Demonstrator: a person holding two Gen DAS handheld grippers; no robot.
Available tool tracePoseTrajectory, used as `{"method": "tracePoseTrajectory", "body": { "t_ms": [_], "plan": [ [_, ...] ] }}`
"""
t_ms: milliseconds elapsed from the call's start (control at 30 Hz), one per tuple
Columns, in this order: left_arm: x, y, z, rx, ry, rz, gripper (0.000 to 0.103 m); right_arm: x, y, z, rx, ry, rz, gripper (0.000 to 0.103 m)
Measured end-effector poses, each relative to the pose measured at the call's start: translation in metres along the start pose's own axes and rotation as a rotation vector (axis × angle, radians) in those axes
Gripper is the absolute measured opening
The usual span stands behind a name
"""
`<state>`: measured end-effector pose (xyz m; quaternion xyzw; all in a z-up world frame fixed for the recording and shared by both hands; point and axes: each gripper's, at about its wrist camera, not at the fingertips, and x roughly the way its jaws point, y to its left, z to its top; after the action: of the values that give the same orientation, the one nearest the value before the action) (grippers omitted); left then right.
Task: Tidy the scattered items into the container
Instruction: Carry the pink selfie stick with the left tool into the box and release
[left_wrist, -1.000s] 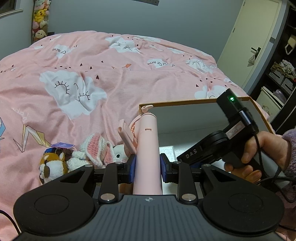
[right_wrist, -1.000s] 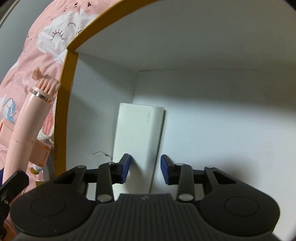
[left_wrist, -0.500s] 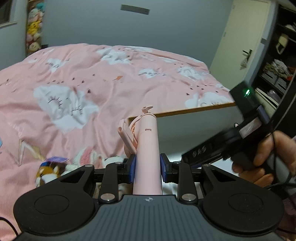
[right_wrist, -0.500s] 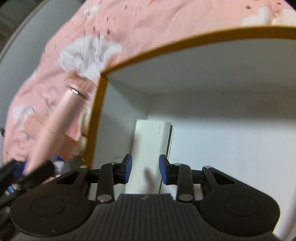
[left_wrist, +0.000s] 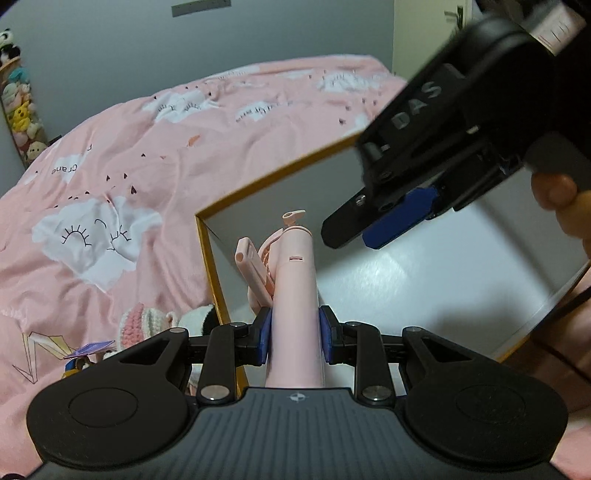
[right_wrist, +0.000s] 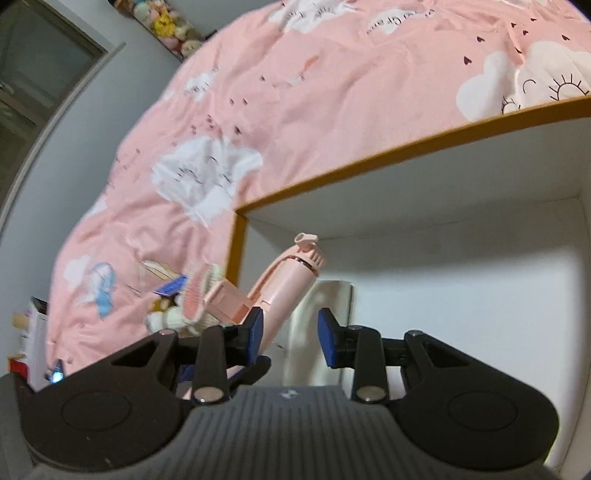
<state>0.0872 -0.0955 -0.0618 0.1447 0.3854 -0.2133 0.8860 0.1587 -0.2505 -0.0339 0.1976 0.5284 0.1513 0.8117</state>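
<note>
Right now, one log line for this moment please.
left tool: shut on pink handheld fan | fan: over box | right tool: open, empty | plush toys: on bed

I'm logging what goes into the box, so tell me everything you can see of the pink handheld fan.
The pink handheld fan looks like matte plastic: a round handle, folded blades beside its head, a small loop on top. The left gripper is shut on the handle, its blue pads pressing both sides. The fan tilts head-first over the orange-rimmed box, above the white floor, near the left wall, not yet laid down.
</note>
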Motion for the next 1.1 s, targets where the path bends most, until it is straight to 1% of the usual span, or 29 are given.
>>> {"method": "tracePoseTrajectory", "body": {
  "t_ms": [67, 167, 300, 400, 600, 733, 767, 833, 933, 1000, 1033, 1067, 1100],
  "plan": [
    [0.006, -0.007, -0.001, 0.037, 0.013, 0.026, 0.031, 0.013, -0.001, 0.002, 0.013, 0.017, 0.003, 0.032],
    [0.015, -0.015, -0.003, 0.078, 0.041, 0.054, 0.031, 0.017, -0.002, 0.002, 0.039, 0.016, 0.049, 0.032],
    [0.024, -0.021, -0.005, 0.109, 0.072, 0.072, 0.031, 0.02, 0.012, 0.007, 0.008, 0.001, 0.068, 0.032],
    [0.025, -0.026, -0.007, 0.144, 0.065, 0.094, 0.031, 0.025, 0.019, 0.009, -0.014, 0.017, 0.064, 0.032],
    [0.025, -0.031, -0.008, 0.182, 0.07, 0.108, 0.031, 0.044, 0.023, 0.012, -0.021, 0.059, 0.049, 0.033],
    [0.026, -0.032, -0.008, 0.197, 0.075, 0.111, 0.031, 0.052, 0.024, 0.012, -0.026, 0.072, 0.043, 0.033],
    [0.026, -0.032, -0.008, 0.201, 0.075, 0.112, 0.031, 0.053, 0.025, 0.012, -0.026, 0.077, 0.043, 0.031],
    [0.026, -0.032, -0.007, 0.203, 0.079, 0.112, 0.031, 0.054, 0.025, 0.012, -0.025, 0.081, 0.06, 0.018],
    [0.028, -0.028, -0.006, 0.196, 0.09, 0.105, 0.032, 0.052, 0.026, 0.011, -0.037, 0.076, 0.064, 0.017],
    [0.028, -0.025, -0.006, 0.184, 0.09, 0.087, 0.033, 0.05, 0.025, 0.009, -0.048, 0.071, 0.047, 0.013],
    [0.026, -0.023, -0.005, 0.176, 0.086, 0.076, 0.035, 0.05, 0.023, 0.008, -0.052, 0.07, 0.037, 0.011],
    [0.024, -0.021, -0.005, 0.162, 0.077, 0.058, 0.039, 0.05, 0.021, 0.007, -0.05, 0.071, 0.032, 0.01],
    [0.02, -0.017, -0.004, 0.145, 0.065, 0.039, 0.048, 0.05, 0.016, 0.007, -0.038, 0.074, 0.039, 0.009]
  ]
}}
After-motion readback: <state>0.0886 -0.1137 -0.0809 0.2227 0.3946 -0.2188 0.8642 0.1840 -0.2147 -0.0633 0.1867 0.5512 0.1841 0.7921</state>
